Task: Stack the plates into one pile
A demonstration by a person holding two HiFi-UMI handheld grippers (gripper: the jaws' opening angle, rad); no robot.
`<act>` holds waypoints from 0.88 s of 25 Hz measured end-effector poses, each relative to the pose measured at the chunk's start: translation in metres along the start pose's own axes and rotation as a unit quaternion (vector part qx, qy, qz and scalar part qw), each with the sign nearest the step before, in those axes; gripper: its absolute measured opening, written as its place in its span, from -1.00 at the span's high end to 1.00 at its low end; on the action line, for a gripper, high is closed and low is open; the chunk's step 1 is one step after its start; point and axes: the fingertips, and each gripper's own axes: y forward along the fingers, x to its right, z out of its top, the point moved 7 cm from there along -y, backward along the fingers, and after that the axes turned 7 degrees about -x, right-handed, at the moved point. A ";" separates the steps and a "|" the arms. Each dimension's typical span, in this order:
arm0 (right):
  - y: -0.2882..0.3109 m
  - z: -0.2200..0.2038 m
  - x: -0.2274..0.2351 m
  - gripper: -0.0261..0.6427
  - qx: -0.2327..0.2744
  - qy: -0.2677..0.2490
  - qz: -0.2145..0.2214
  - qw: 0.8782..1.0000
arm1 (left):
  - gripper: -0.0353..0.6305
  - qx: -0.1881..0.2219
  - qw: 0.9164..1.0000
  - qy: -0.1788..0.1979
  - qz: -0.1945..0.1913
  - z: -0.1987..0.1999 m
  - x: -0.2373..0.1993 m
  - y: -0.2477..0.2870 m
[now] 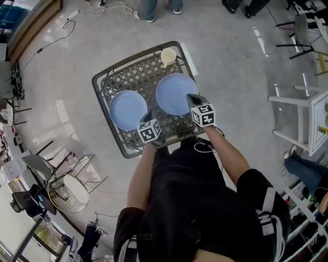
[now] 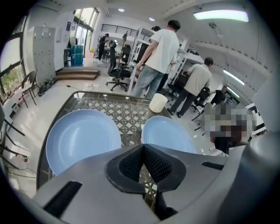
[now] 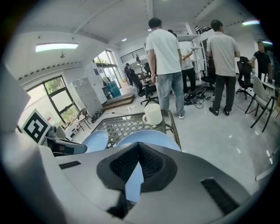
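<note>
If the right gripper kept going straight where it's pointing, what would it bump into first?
Most likely the right blue plate, lying just ahead of the right gripper; depth is hard to judge.

The cream mug (image 1: 168, 56) stands at the far rim of the lattice table (image 1: 105, 87); left of the mug, the far corner of the lattice is bare. Just nearer than the mug lies the right plate (image 1: 176, 93), and nearer and to the mug's left the left plate (image 1: 127, 109). A narrow strip of open lattice parts them. Beyond the mug, a person's legs (image 1: 147, 9) stand on the floor.
</note>
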 end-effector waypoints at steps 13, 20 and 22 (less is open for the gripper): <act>0.004 0.022 -0.134 0.89 0.043 -0.074 0.063 0.994 | 0.85 0.117 0.993 0.025 0.019 0.011 -0.065 -0.090; 0.023 0.026 -0.197 0.89 0.035 -0.094 0.083 0.991 | 0.85 0.129 0.991 0.006 0.033 0.007 -0.121 -0.118; 0.030 0.026 -0.212 0.89 0.032 -0.094 0.082 0.992 | 0.85 0.128 0.991 -0.002 0.038 0.003 -0.139 -0.124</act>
